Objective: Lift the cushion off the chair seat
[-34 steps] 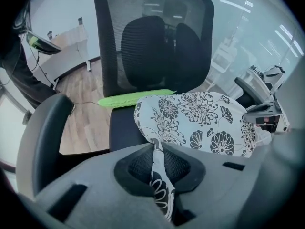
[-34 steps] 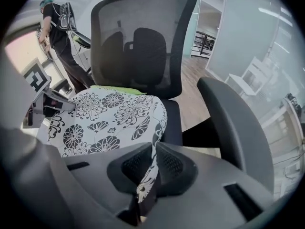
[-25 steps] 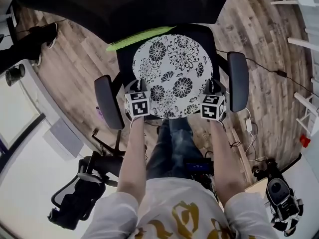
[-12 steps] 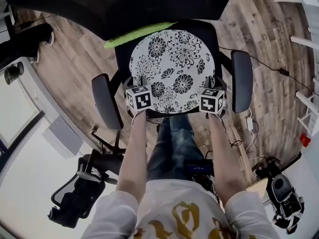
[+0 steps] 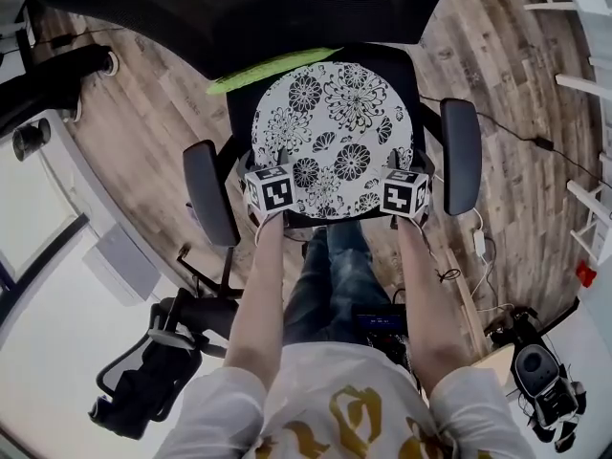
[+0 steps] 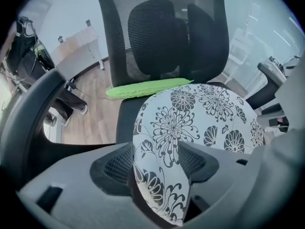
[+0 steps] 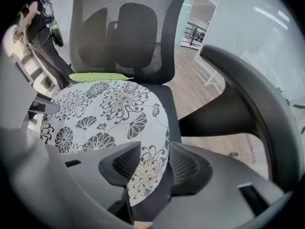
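A black mesh office chair (image 5: 239,8) fills the head view, its two armrests at 9 and 3 o'clock of the seat. The round floral cushion (image 5: 330,127) lies flat on that seat, not yet lifted. A green padded strip (image 5: 268,68) is wedged at its 11 o'clock, against the chair's back.

The left gripper (image 6: 157,163) stands at the cushion's 7 o'clock rim and the right gripper (image 7: 150,163) at its 5 o'clock rim. The jaws of both have just been opening, and each pair now stands apart with the cushion's front edge between them, unclamped.

The cushion looks light, soft and floppy, likely to sag if raised by one side. Pinching the rim at both near corners together seems the sound hold. No container is in view.
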`<control>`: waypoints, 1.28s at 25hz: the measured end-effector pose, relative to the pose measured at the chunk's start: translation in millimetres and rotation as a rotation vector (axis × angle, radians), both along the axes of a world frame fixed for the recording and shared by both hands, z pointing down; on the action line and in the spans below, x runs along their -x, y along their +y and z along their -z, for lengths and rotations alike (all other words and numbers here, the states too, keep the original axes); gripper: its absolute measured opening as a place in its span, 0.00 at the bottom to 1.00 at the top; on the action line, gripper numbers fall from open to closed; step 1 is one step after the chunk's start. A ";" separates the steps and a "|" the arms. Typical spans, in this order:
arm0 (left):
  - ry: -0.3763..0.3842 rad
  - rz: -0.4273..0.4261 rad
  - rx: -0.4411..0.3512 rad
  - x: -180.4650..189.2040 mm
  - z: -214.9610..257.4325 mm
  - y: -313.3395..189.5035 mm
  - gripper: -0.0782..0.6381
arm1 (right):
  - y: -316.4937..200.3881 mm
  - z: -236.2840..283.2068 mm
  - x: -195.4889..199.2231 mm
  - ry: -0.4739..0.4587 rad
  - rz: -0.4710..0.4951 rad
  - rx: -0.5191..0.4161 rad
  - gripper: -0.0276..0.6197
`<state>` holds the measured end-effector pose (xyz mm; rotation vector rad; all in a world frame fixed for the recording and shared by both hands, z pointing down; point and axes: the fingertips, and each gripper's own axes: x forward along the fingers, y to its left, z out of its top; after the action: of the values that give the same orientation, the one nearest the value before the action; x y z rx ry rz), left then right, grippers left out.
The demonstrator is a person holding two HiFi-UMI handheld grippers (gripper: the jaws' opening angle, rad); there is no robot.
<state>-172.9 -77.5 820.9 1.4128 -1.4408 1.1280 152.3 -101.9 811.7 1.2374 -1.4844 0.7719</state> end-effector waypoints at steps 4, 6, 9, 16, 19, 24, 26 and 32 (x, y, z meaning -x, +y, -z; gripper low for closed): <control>0.008 -0.025 -0.005 -5.1 8.7 -1.4 0.49 | 2.7 7.2 8.6 -0.017 0.003 -0.012 0.30; 0.018 -0.032 -0.005 -11.0 16.2 -0.7 0.49 | 4.8 12.0 10.9 -0.022 0.004 -0.016 0.30; 0.014 -0.048 -0.024 -16.0 29.0 -4.8 0.49 | 5.2 21.4 12.6 -0.027 -0.007 -0.030 0.30; 0.047 -0.061 -0.118 -19.4 69.7 -16.4 0.49 | 4.2 57.1 19.9 -0.067 -0.020 -0.079 0.29; 0.062 -0.051 -0.179 -18.2 94.0 -24.1 0.48 | 3.5 76.2 21.7 -0.094 -0.033 -0.108 0.25; 0.077 -0.041 -0.297 -12.6 133.9 -30.0 0.18 | 3.9 109.8 32.6 -0.247 -0.106 -0.148 0.08; 0.100 -0.038 -0.332 -12.1 147.4 -32.0 0.14 | -0.3 122.5 34.8 -0.300 -0.120 -0.171 0.07; 0.220 -0.036 -0.440 -21.8 196.8 -29.4 0.12 | 0.1 168.3 34.7 -0.406 -0.151 -0.268 0.06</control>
<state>-151.1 -106.9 624.1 1.8074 -1.5653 0.6701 117.6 -101.9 643.4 1.4664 -1.8861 0.9925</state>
